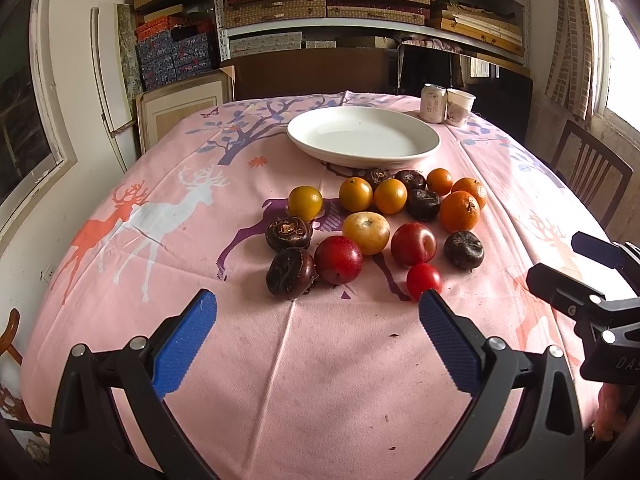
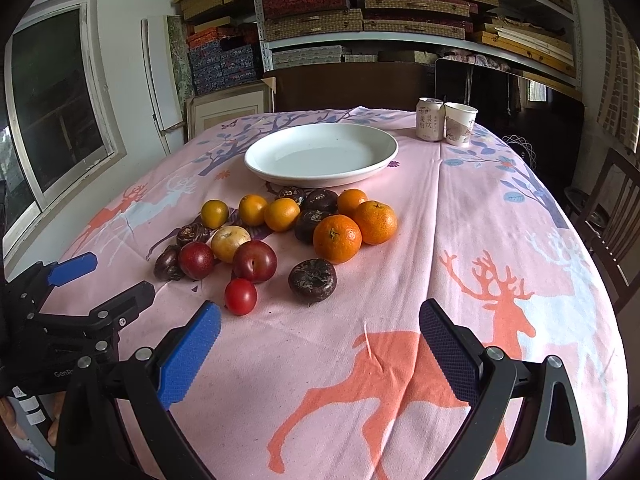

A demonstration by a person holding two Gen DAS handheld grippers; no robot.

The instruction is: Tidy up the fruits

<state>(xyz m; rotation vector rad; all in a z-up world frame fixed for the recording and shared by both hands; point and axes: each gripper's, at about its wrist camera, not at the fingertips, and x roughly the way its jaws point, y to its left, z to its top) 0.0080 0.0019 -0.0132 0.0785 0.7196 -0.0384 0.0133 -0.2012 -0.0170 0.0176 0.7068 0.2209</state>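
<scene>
Progress: none visible; judged at the start. Left gripper [image 1: 318, 304] and right gripper [image 2: 320, 318] both hover low over the near worktop [image 2: 400, 360], jaws spread wide, nothing held. Just beyond lies the fruit, loose on the cloth: tomato [image 2: 240, 296] nearest, then plums [image 2: 255, 261], dark chestnuts [image 2: 312, 280], oranges [image 2: 337, 239], all clustered, several touching. Plate [image 2: 256, 168] sits behind the cluster, empty. Can [image 2: 430, 119] and cup [image 2: 460, 123] stand at the far edge. Every fruit remains to be sorted, probably onto the plate.
</scene>
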